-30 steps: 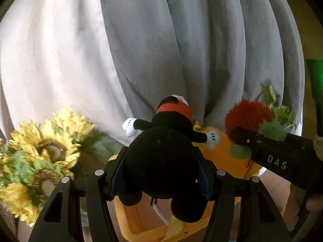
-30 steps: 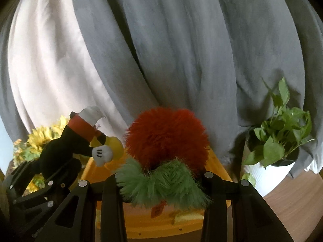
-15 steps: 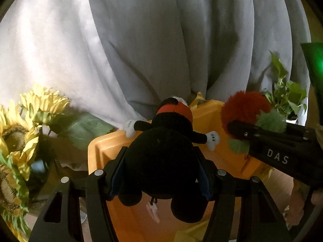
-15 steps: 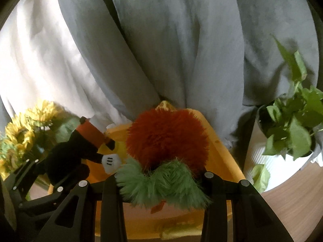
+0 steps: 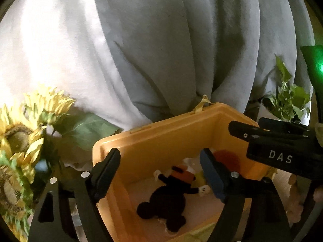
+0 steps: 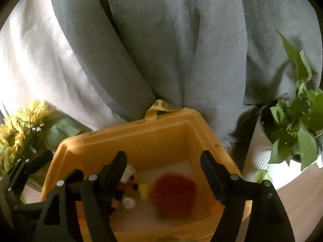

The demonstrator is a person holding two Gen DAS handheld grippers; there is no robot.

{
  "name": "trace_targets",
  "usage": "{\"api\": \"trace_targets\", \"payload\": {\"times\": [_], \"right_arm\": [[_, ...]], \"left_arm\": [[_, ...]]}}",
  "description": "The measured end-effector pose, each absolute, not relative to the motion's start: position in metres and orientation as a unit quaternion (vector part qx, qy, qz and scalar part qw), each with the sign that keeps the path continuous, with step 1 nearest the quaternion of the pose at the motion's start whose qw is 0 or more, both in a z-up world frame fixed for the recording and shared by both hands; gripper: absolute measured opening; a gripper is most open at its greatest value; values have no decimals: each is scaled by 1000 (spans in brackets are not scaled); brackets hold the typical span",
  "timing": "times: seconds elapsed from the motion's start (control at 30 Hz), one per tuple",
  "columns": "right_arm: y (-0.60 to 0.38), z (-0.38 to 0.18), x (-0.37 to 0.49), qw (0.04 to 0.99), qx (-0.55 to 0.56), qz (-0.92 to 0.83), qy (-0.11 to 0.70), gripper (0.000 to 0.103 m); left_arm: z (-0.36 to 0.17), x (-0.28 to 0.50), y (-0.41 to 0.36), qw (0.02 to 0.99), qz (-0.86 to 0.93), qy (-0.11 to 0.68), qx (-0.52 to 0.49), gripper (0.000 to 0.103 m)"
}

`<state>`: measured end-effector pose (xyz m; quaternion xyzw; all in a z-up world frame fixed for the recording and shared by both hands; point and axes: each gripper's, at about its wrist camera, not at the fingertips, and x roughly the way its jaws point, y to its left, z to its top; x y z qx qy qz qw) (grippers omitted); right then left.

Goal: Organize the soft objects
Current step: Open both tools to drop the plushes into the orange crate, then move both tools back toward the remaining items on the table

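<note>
Two hand-held grippers are seen from their own cameras, both poised over an open yellow bin (image 5: pixel 161 139) that stands in front of a grey curtain (image 5: pixel 181 50).

In the left camera view, the left gripper (image 5: pixel 161 169) is held above the bin with its jaws spread wide; they have just been opening, and nothing is gripped between them. Below and between the fingers, a black mouse toy (image 5: pixel 167 199) with a red-orange band and white gloves is seen lying on the pale floor of the bin, apart from the pads. Just beside its head, a red fluffy toy (image 5: pixel 228 159) is partly hidden behind the gripper's right finger. The right gripper (image 5: pixel 268 139), black and marked "DAS", is seen at the right edge of this view, over the bin's right wall.

In the right camera view, the right gripper (image 6: pixel 163 169) is likewise held over the bin with its jaws wide apart; they too have just been opening, and nothing is held. The red fluffy toy (image 6: pixel 173 193) is seen blurred inside the bin, below the gap between the fingers, with the mouse toy (image 6: pixel 127 187) near it to the left, partly covered by the left finger.

Sunflowers (image 5: pixel 22 141) are seen to the left of the bin, and a potted plant (image 6: pixel 296 125) in a white pot to its right.
</note>
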<state>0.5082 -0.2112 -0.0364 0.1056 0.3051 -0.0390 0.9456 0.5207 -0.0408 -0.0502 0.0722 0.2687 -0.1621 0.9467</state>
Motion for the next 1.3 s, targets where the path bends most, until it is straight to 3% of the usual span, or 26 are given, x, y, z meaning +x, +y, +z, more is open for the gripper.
{"api": "trace_targets", "payload": {"times": [0.6,1.3], "right_arm": [[-211,5,430,956,117,-54,265,77],[-187,21,308,961,101,-124,224,80]], "left_arm": [[5,438,-15,967,-143,207,35,88],[17,325,24,981,-115,150,39,89]]}}
